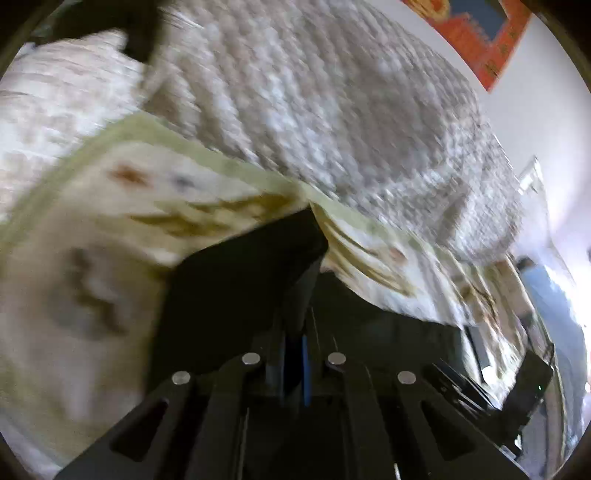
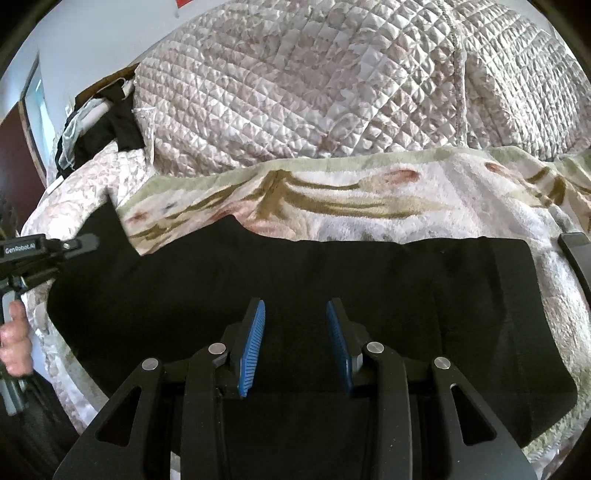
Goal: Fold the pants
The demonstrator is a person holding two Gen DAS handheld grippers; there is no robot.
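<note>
The black pants [image 2: 332,280] lie spread across a fleecy floral blanket [image 2: 369,206] on the bed. My right gripper [image 2: 295,314] is open, its blue pads [image 2: 255,339] hovering just above the middle of the pants. My left gripper [image 1: 299,332] is shut on a fold of the black pants [image 1: 243,280], which drapes over its fingers and hides the tips. That view is blurred by motion. In the right wrist view the left gripper [image 2: 79,243] shows at the far left, at the pants' left end, held by a hand.
A quilted cream bedspread [image 2: 314,92] is heaped behind the blanket. Dark clothes [image 2: 103,125] are piled at the far left. A black object [image 2: 576,254] lies at the right edge. A wall with a red picture [image 1: 480,33] stands beyond the bed.
</note>
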